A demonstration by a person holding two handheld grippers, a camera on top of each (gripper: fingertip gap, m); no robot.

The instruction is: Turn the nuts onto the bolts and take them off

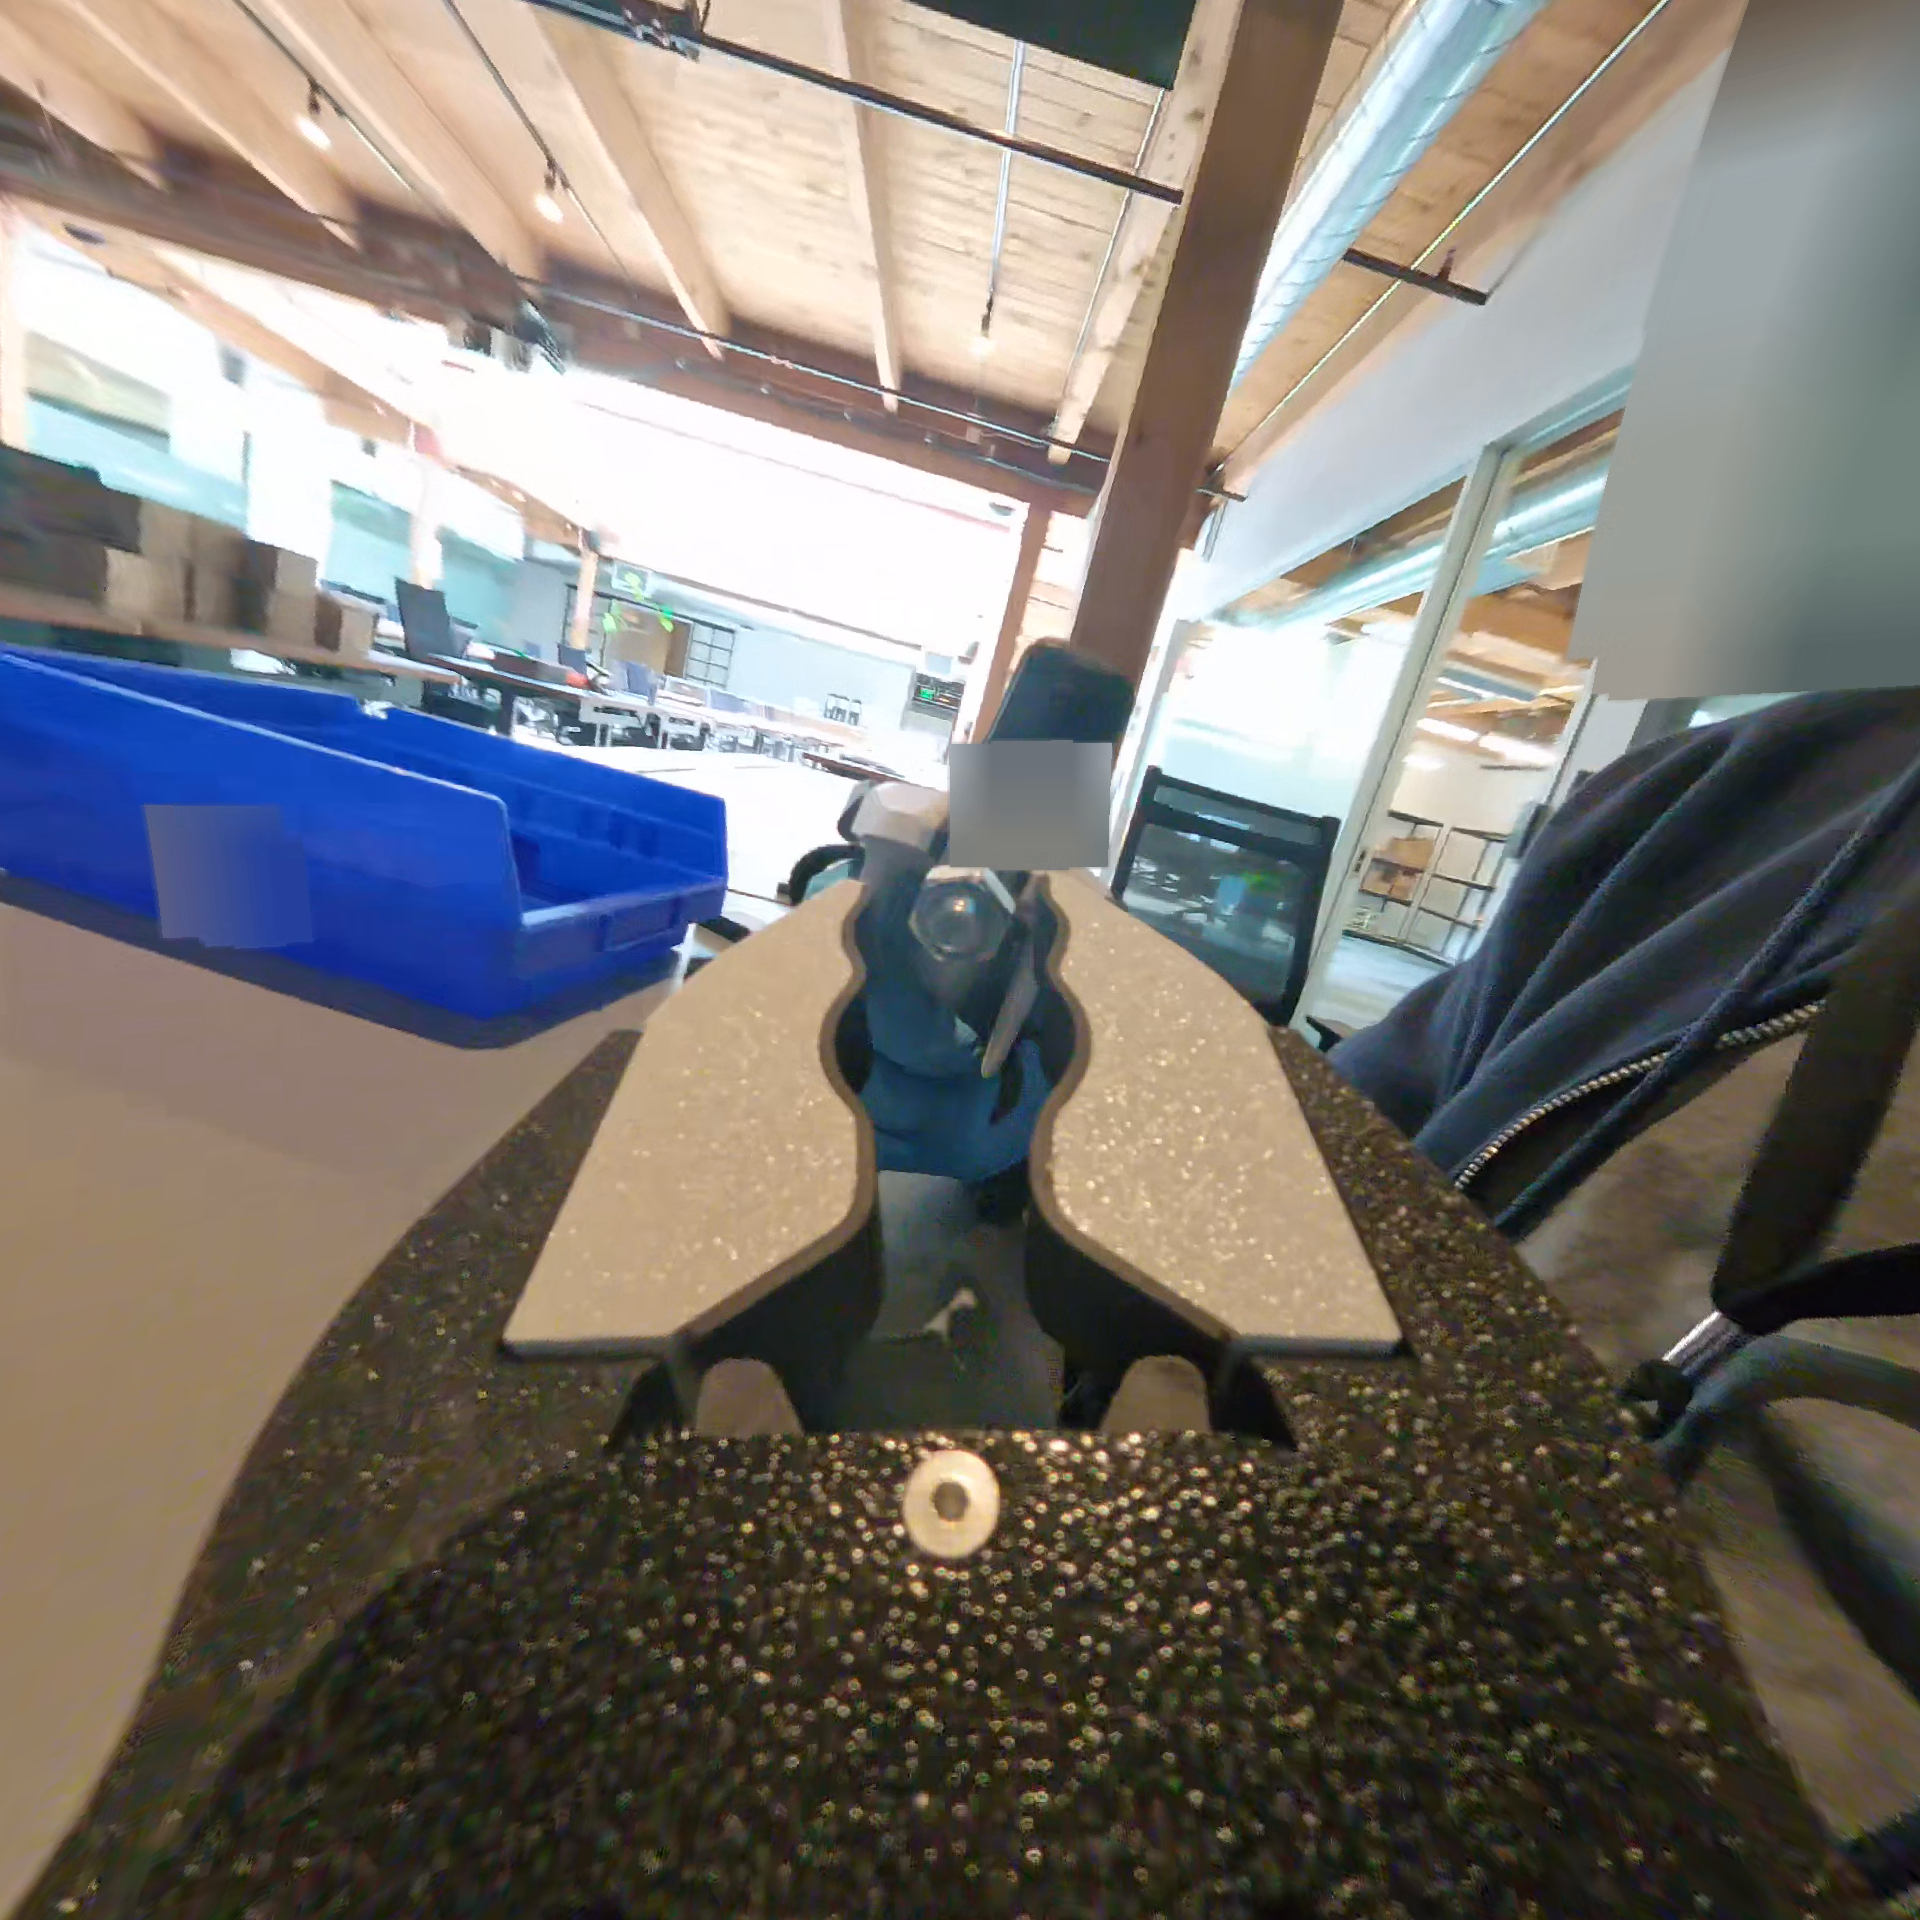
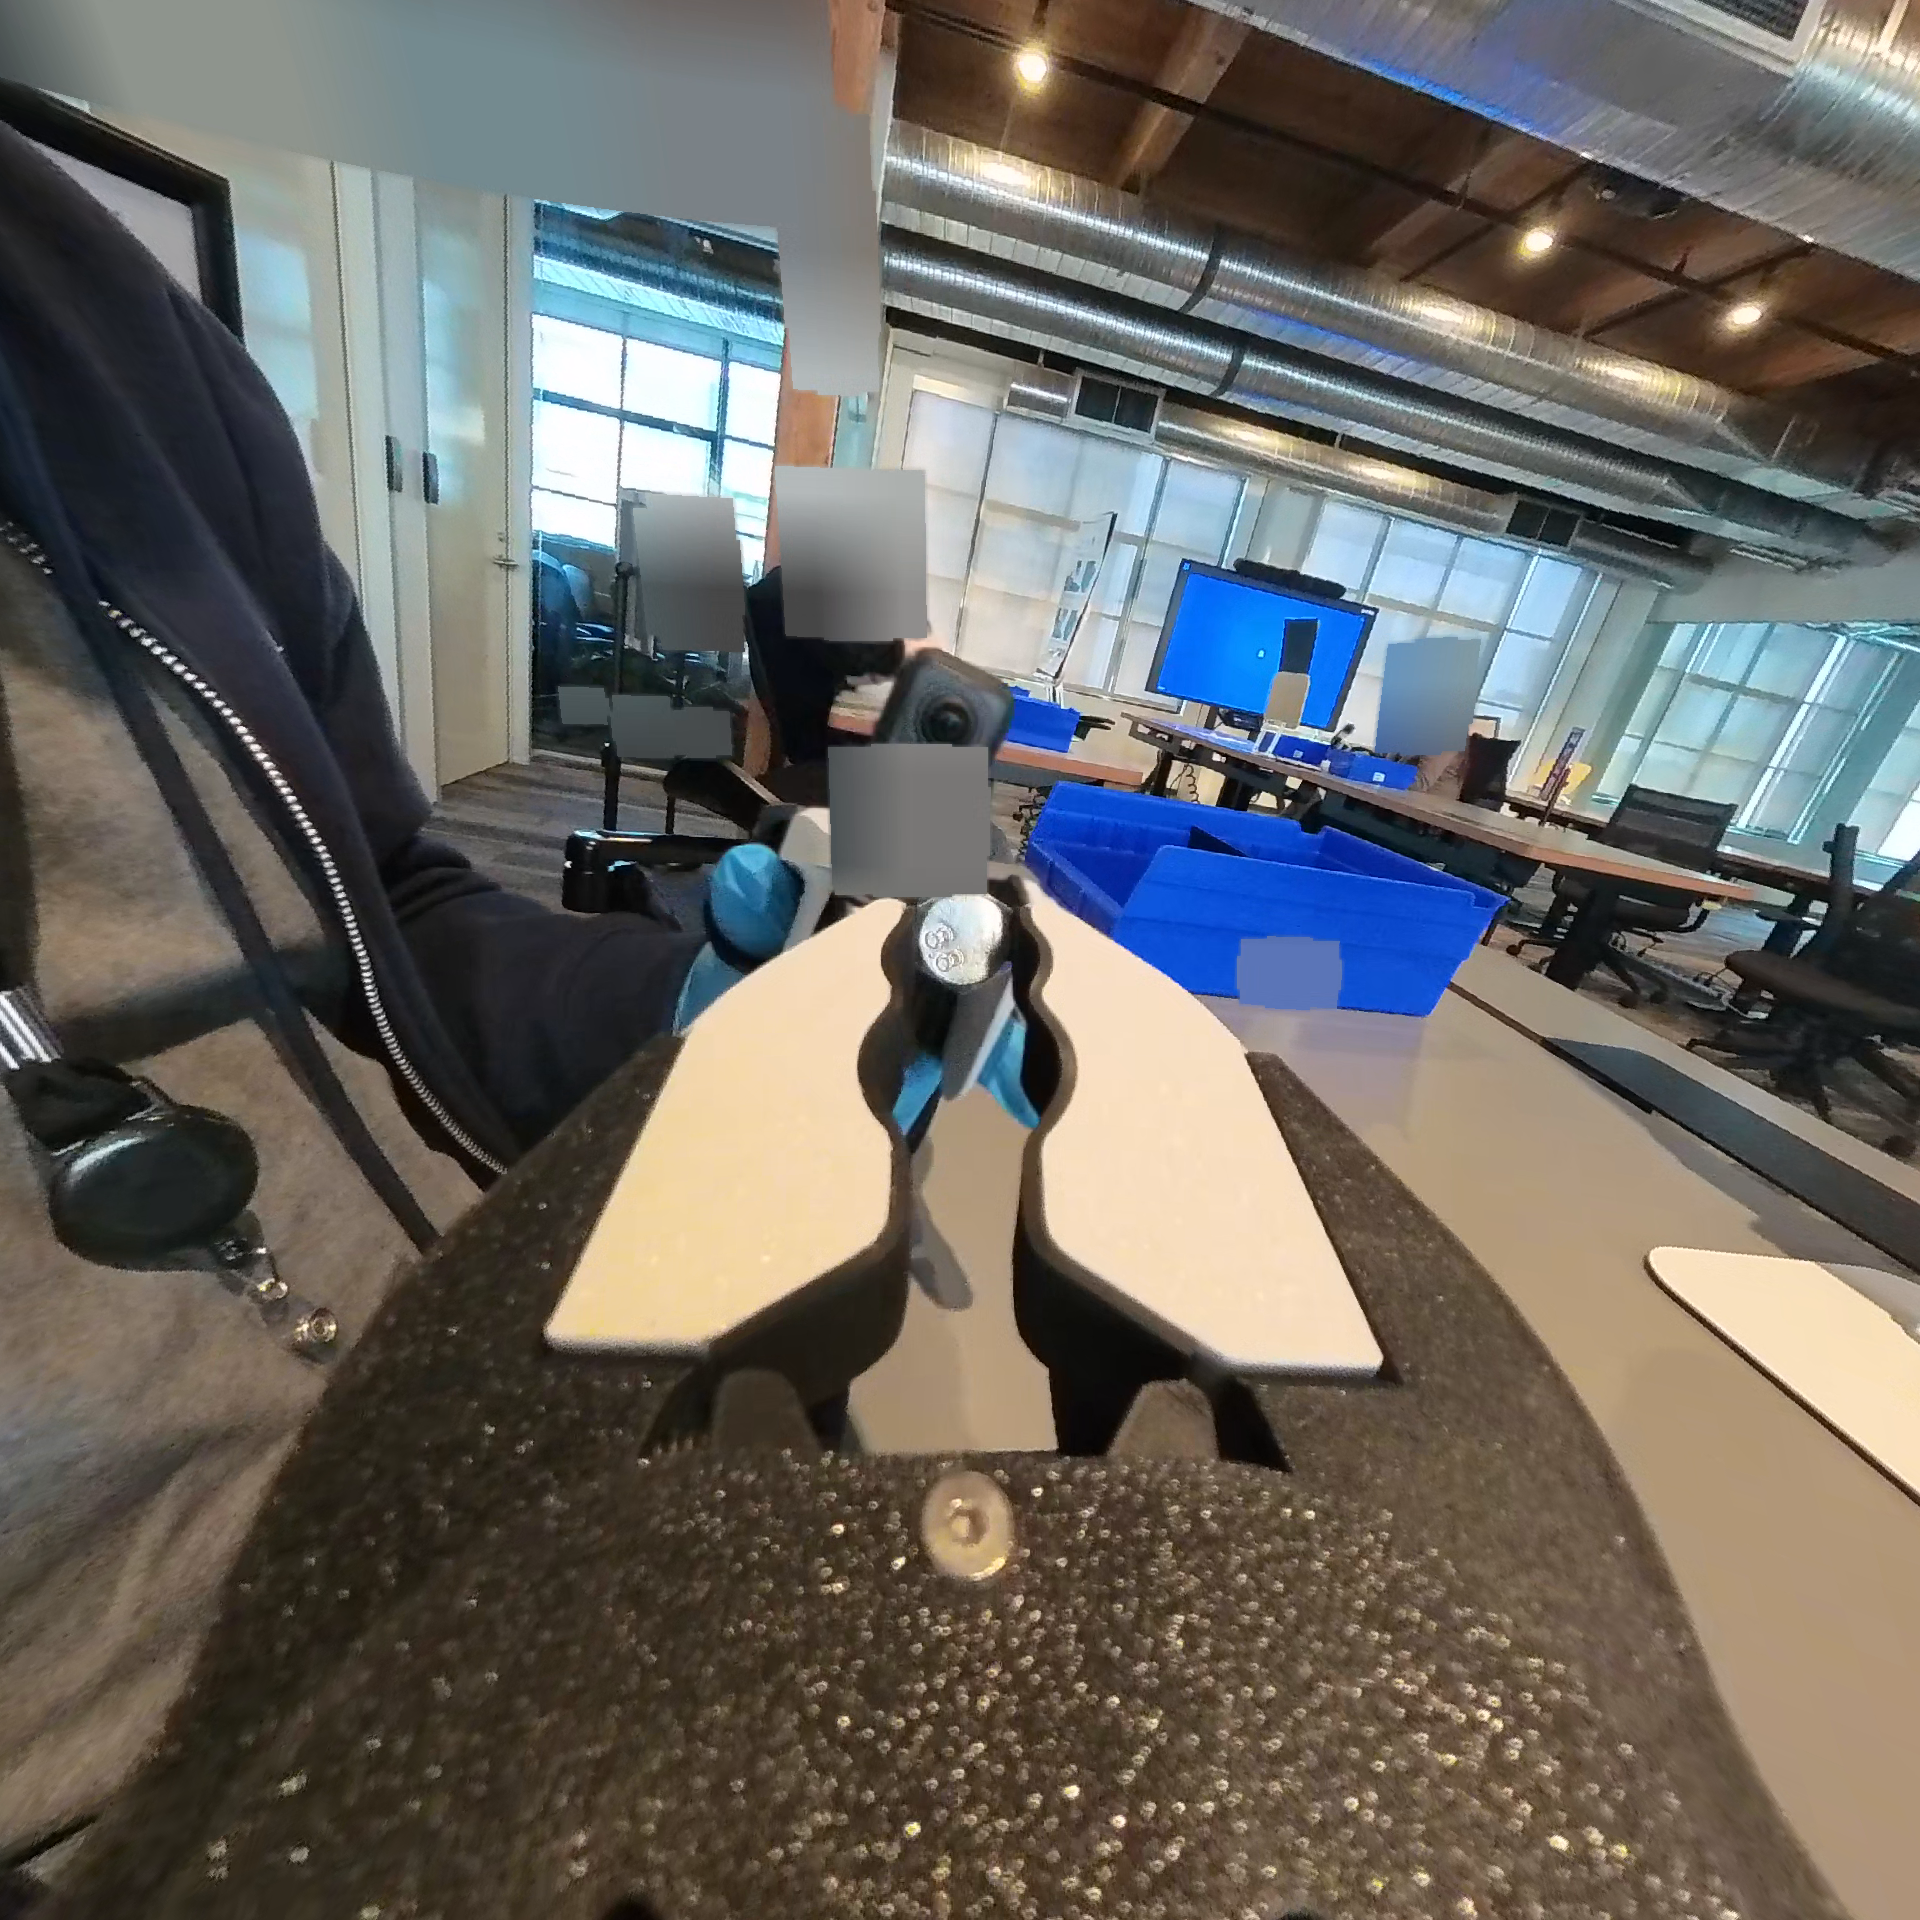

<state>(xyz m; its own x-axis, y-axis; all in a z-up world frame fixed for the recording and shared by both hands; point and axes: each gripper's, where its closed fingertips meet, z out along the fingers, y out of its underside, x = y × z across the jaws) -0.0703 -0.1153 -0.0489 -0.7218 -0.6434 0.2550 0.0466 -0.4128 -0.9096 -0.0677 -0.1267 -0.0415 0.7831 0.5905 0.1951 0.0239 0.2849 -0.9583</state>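
Left wrist view, left gripper (image 1: 951, 914) fingers clamping nut (image 1: 953, 921), right gripper (image 2: 951, 940) fingers clamping bolt (image 2: 954, 951)

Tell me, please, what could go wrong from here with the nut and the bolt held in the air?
1. The nut and the bolt are each pinched only at the fingers' tips, above the table; a twist could drop either.
2. The two grippers face each other closely, so a tilted axis might cross-thread.
3. The blue bin sits off to the side, so a dropped part would likely miss it.

Steel nut (image 1: 951, 920) and bolt (image 2: 961, 951), end-on, raised.
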